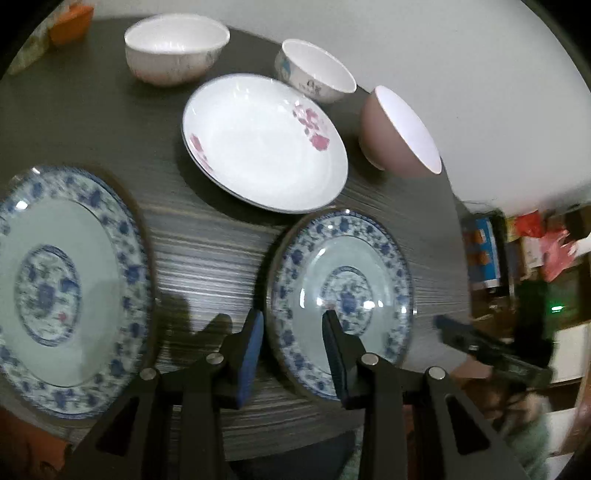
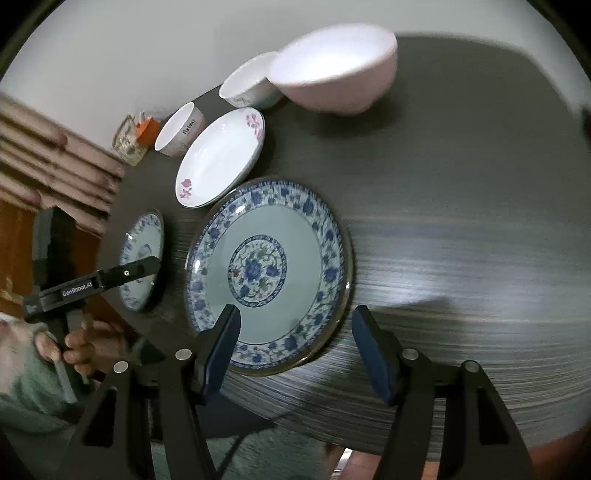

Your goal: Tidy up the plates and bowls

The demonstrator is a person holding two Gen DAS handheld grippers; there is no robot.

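On the dark round table [image 1: 207,240] lie a small blue-patterned plate [image 1: 343,291], a large blue-patterned plate [image 1: 55,291] and a white plate with pink flowers [image 1: 262,142]. Behind them stand a big white bowl [image 1: 173,48], a small white bowl [image 1: 314,70] and a pink bowl [image 1: 399,129]. My left gripper [image 1: 293,325] is open, its fingers either side of the small plate's near-left rim. My right gripper [image 2: 295,325] is open over the near rim of the large plate [image 2: 269,273]. The small plate [image 2: 142,258] lies to its left in the right wrist view.
An orange object [image 1: 70,24] and a glass [image 2: 129,142] stand at the table's far edge by the wall. The right wrist view also shows the flower plate [image 2: 221,158], the pink bowl [image 2: 332,70], two white bowls [image 2: 251,86] [image 2: 179,127] and the left gripper's body [image 2: 92,284].
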